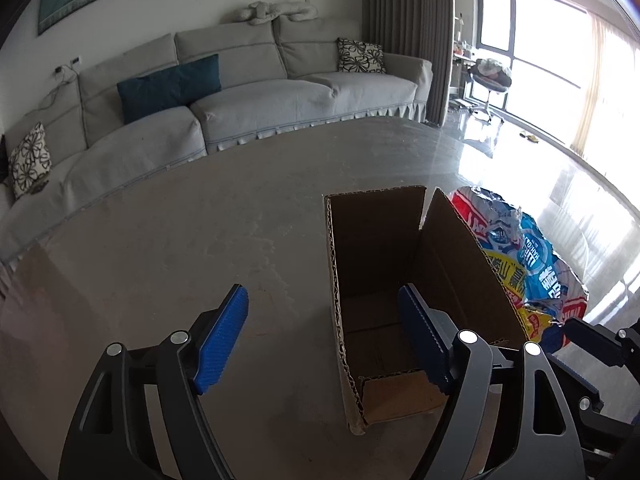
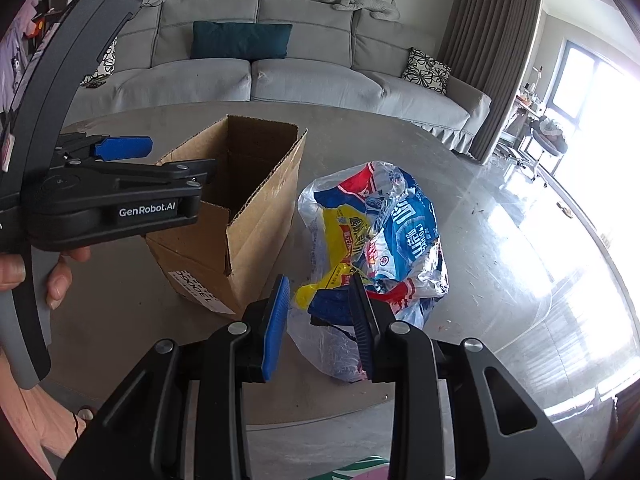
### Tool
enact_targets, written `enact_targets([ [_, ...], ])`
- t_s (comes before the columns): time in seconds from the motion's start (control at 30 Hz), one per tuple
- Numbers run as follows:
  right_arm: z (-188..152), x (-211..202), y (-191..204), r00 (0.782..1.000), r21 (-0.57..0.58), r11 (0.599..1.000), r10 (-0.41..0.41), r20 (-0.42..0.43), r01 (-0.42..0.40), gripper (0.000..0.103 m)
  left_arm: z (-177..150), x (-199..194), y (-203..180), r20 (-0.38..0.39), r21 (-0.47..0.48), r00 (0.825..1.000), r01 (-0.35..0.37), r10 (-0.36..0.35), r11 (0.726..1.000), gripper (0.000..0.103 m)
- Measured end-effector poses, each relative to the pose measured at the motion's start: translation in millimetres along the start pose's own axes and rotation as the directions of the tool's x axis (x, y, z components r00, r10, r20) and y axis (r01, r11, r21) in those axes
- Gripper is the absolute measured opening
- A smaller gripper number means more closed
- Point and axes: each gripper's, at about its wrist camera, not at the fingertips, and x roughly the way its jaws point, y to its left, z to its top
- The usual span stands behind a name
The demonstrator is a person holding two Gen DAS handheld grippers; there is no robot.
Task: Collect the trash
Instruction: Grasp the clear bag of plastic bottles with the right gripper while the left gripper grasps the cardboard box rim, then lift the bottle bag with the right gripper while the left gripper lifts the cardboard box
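Right gripper [image 2: 318, 322] has its blue pads spread around the near end of the crumpled plastic bag [image 2: 376, 240], one pad on each side; they look like they're touching the plastic, but I can't tell if it's actually pinching it or just sitting around it. Bag is a clear one with red, yellow and blue print, lying on the grey round table [image 2: 500, 216] just right of the cardboard box [image 2: 256, 216], pretty much up against the box's side. Box is open on top with flaps up and a white label on its near face. Left gripper [image 1: 324, 340] is wide open and holding nothing, with its right pad hanging over the box opening and the left pad out over bare table; from the right wrist camera you can see it coming in from the left above the box, with the person's fingers [image 2: 60, 276] on the handle. Past the table there's a grey sofa [image 2: 256, 80] with a teal cushion [image 2: 240, 40] and patterned pillows, then curtains and a bright window [image 1: 532, 48] off to the right.
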Motion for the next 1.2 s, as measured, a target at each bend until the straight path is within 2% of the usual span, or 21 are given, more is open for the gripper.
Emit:
enact_targets([
  [0.13,-0.1,2.0,1.3,1.000,-0.001,1.000,0.001,-0.002,-0.001,0.032,-0.3,0.4,5.2,0.009,-0.003,0.999,-0.043,0.043,0.999,0.082],
  [0.23,-1.5,2.0,2.6,1.000,0.000,1.000,0.006,-0.001,-0.006,0.032,1.1,4.3,8.6,-0.019,-0.025,1.000,-0.017,0.016,1.000,0.082],
  [0.27,-2.2,2.1,2.8,1.000,-0.001,1.000,0.006,0.001,-0.006,0.032,1.3,-2.1,9.8,0.003,-0.039,1.000,0.000,0.000,0.999,0.082],
  [0.33,-3.9,3.5,1.3,1.000,0.005,1.000,0.012,-0.002,-0.012,0.032,2.5,-11.2,7.6,0.047,-0.019,0.998,-0.036,0.037,0.999,0.082],
  [0.43,-6.4,3.7,1.4,1.000,0.007,1.000,0.014,-0.004,-0.014,0.032,4.2,2.2,3.2,-0.008,0.013,0.998,-0.054,0.054,0.998,0.082],
  [0.5,-7.4,2.3,2.3,1.000,0.004,1.000,0.014,-0.002,-0.014,0.032,1.2,9.0,2.7,-0.041,0.002,0.999,-0.020,0.020,1.000,0.082],
  [0.63,-8.3,4.2,0.0,1.000,0.007,1.000,0.009,-0.006,-0.009,0.032,-1.5,10.1,-0.3,-0.032,-0.022,0.999,-0.012,0.011,1.000,0.081],
  [0.7,-8.8,4.7,0.5,1.000,0.003,1.000,0.007,-0.007,-0.007,0.032,-0.7,11.5,-2.6,-0.044,-0.018,0.999,0.011,-0.012,1.000,0.062],
  [0.73,-9.2,4.8,0.6,1.000,0.002,1.000,0.007,-0.009,-0.007,0.032,-1.3,11.7,-5.0,-0.049,-0.016,0.999,0.006,-0.007,1.000,0.058],
  [0.77,-9.1,4.5,0.8,1.000,0.004,1.000,0.005,-0.009,-0.005,0.032,-1.0,14.0,-5.8,-0.063,-0.007,0.998,0.003,-0.003,1.000,0.046],
  [0.83,-9.4,3.5,-0.3,1.000,0.012,1.000,0.008,-0.008,-0.008,0.032,-5.9,19.1,-9.0,-0.094,0.014,0.996,0.008,-0.007,1.000,0.040],
  [0.93,-10.9,3.3,-1.1,1.000,0.017,1.000,0.007,-0.008,-0.006,0.032,-12.8,18.5,-9.2,-0.093,0.013,0.996,0.009,-0.008,1.000,0.025],
  [1.0,-11.4,5.4,-0.8,1.000,0.016,1.000,0.004,-0.013,-0.004,0.032,-14.2,15.7,-10.2,-0.085,0.021,0.996,0.007,-0.006,1.000,0.012],
  [1.07,-12.6,6.0,-0.9,1.000,0.018,1.000,0.006,-0.015,-0.006,0.032,-15.5,12.4,-13.0,-0.079,0.041,0.997,0.010,-0.007,0.999,0.006],
  [1.2,-11.6,4.6,-1.1,1.000,0.022,1.000,0.005,-0.006,-0.005,0.032,-16.8,3.2,-13.4,-0.059,0.046,0.998,0.010,-0.007,0.999,0.005],
])
